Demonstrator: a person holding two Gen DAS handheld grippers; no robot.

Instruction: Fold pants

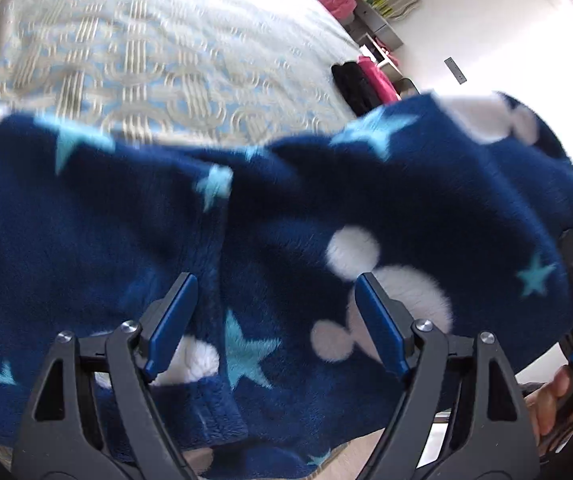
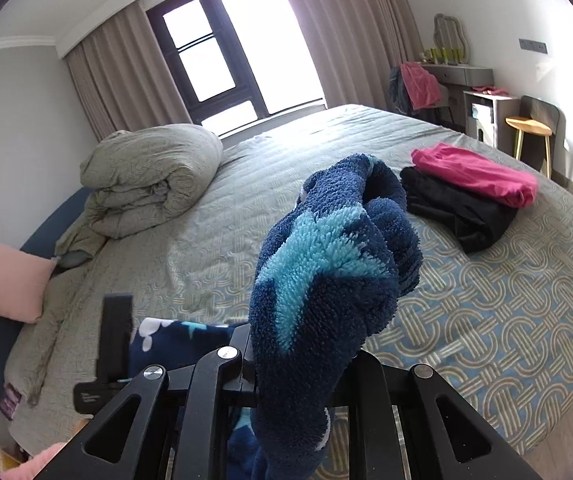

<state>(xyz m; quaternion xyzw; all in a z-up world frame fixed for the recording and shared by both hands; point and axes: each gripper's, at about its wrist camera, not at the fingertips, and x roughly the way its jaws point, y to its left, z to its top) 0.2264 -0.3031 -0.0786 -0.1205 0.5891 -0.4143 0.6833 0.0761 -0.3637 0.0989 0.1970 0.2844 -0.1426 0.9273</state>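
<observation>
Dark blue fleece pants (image 1: 286, 208) with light blue stars and white dots hang stretched across the left wrist view, above the bed. My left gripper (image 1: 276, 280) is open, its blue pads (image 1: 174, 320) wide apart in front of the cloth and not pressing on it. My right gripper (image 2: 306, 360) is shut on a bunched fold of the pants (image 2: 326, 264), which hides its fingertips. In the left wrist view it shows at the right edge, over a person's hand (image 1: 554, 392). Part of the left gripper's body (image 2: 114, 336) shows low left in the right wrist view.
The bed (image 2: 486, 300) has a grey and blue patterned cover. A rolled duvet (image 2: 150, 176) and a pink pillow (image 2: 14, 280) lie at its left. Folded pink (image 2: 478, 176) and black (image 2: 454, 208) clothes sit at its right. A stool (image 2: 528, 126) and a desk (image 2: 462, 72) stand by the wall.
</observation>
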